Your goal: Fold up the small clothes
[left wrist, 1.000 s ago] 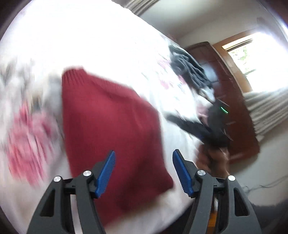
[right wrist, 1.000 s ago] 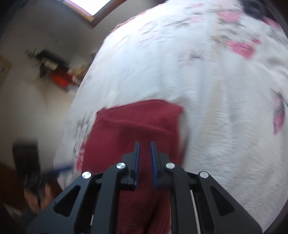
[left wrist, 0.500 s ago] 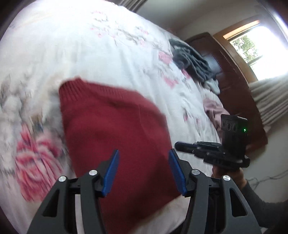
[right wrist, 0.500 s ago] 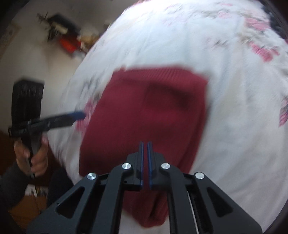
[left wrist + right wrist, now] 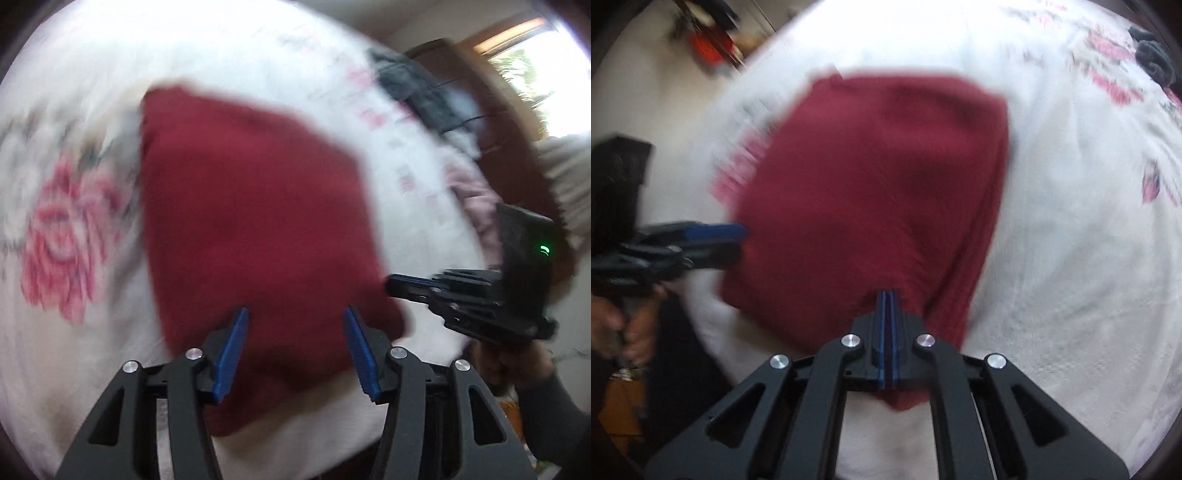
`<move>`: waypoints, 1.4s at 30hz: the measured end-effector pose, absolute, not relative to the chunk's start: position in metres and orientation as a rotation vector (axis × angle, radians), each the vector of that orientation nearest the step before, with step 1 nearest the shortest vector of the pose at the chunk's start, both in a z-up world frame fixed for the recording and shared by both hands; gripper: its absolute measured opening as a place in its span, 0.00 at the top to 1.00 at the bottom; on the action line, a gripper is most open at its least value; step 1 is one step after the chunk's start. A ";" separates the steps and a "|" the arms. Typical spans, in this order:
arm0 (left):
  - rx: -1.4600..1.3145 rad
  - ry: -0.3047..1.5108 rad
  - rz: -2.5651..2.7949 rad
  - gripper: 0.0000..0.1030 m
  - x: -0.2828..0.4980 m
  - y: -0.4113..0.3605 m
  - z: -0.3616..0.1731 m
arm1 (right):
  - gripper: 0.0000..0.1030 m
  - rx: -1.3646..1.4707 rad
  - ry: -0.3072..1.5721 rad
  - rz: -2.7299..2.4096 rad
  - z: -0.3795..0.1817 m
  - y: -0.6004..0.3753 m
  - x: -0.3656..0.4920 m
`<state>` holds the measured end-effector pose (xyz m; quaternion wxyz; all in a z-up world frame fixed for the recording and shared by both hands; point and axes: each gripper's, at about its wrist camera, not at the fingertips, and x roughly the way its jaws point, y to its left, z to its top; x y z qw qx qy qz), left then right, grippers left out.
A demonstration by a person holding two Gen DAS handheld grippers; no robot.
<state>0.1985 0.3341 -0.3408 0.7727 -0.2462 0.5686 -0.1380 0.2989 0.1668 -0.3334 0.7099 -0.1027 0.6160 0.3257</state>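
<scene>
You have the red knit garment lying folded into a rough rectangle on the flowered bedspread, near the bed's edge, probably so both tools reach it easily. Your left gripper hangs above its near end with jaws wide apart, holding nothing. Your right gripper has its jaws pressed together at the near hem; blur hides whether cloth is pinched.

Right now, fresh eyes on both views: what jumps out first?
The dark red sweater, folded into a rough rectangle near the edge of the white bedspread printed with pink flowers. The left tool hangs open just over its near end, while the right tool is shut, with red knit bunched at its tips. A dark pile of clothes lies farther up the bed.
</scene>
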 end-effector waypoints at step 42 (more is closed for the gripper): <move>-0.192 0.841 0.012 0.09 -0.097 0.272 -0.012 | 0.03 -0.168 0.753 0.374 0.006 0.093 0.033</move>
